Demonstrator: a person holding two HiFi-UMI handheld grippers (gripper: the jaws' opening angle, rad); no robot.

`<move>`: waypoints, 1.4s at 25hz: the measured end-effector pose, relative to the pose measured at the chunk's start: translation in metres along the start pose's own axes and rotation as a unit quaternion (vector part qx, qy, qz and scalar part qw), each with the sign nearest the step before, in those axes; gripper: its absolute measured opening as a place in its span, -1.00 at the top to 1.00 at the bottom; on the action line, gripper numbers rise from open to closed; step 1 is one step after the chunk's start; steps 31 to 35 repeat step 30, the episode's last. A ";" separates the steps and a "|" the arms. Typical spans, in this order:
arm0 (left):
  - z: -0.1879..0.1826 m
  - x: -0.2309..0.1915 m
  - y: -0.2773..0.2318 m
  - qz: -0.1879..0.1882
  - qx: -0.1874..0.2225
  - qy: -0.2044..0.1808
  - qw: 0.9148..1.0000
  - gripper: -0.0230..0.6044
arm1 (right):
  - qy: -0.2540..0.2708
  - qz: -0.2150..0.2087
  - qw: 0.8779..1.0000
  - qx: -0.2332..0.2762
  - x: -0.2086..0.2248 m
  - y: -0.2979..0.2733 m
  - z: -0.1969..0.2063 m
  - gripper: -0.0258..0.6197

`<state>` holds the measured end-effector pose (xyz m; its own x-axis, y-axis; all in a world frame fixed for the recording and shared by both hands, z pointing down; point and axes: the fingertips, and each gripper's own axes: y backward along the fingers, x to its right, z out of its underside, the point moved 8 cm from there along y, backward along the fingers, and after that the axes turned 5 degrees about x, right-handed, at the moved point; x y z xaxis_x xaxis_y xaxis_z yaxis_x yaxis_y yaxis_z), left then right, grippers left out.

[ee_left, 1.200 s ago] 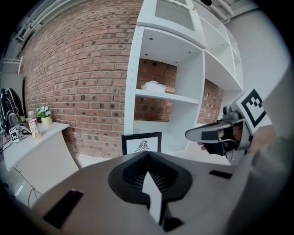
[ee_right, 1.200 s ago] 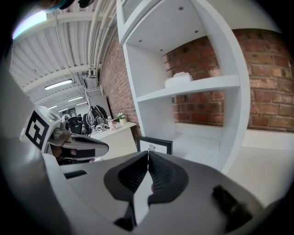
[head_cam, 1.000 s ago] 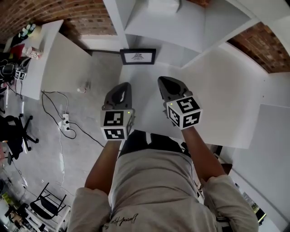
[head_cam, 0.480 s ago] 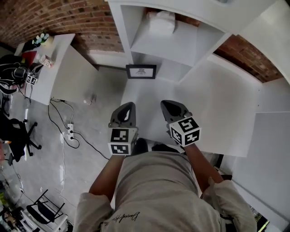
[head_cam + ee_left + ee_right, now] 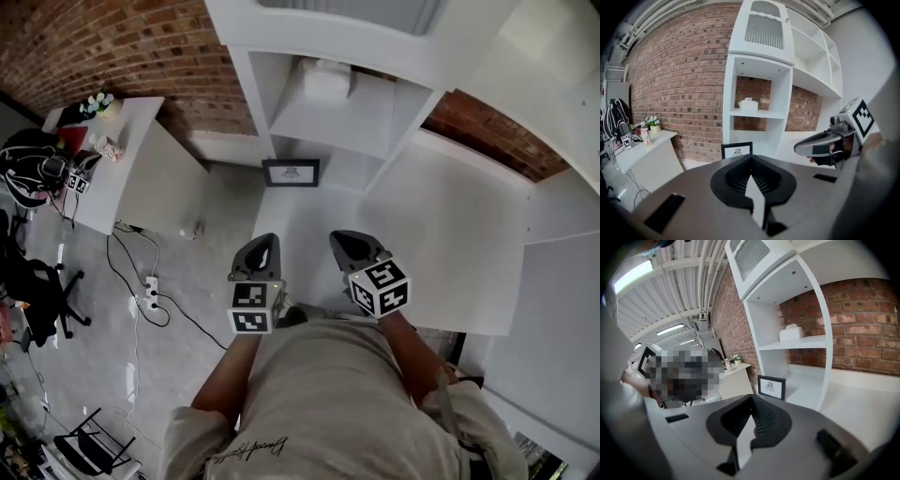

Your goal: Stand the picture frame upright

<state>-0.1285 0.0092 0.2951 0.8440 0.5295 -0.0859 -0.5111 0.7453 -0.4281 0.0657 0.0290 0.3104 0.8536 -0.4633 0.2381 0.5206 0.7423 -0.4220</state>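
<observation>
The frame [image 5: 291, 172] is seen standing upright at the far end of the table [image 5: 441, 216], just below the shelf unit [image 5: 323, 117], with its face turned toward the person. Since it is already on edge, the task is judged to be done or nearly so.

The left gripper [image 5: 262, 246] and the right gripper [image 5: 345, 242] are held low and close to the body, side by side and well apart from the frame. This is judged to be a resting pose, as nothing is being reached for. In each gripper view the jaws are pressed together with nothing between them, and the frame is seen beyond them [image 5: 737, 150] [image 5: 771, 387].

The back of the frame is not shown, so it cannot be told whether it is propped on its own stand or leaned against the shelf unit. The print inside it is too small to be read. The near edge of the table is covered by the person's torso, and part of the right gripper view is masked by a mosaic patch.
</observation>
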 end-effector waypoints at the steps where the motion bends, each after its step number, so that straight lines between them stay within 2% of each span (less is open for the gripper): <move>1: -0.002 0.001 0.000 0.001 -0.001 -0.002 1.000 0.88 | -0.003 -0.002 1.000 -0.001 0.001 0.001 0.000 0.83; 14: -0.003 0.018 -0.001 0.013 0.003 0.006 1.000 0.88 | -0.006 -0.013 1.000 -0.008 -0.004 0.006 0.005 0.83; 17: -0.004 0.021 0.001 0.017 0.005 0.000 1.000 0.88 | -0.008 -0.010 1.000 -0.009 -0.003 0.009 0.007 0.83; 22: 0.001 0.022 0.004 0.021 0.001 0.011 1.000 0.88 | 0.002 -0.005 1.000 -0.009 -0.005 0.013 0.009 0.83; 35: 0.001 0.027 0.013 0.018 0.007 0.001 1.000 0.88 | 0.004 -0.005 1.000 -0.008 -0.007 0.020 0.011 0.83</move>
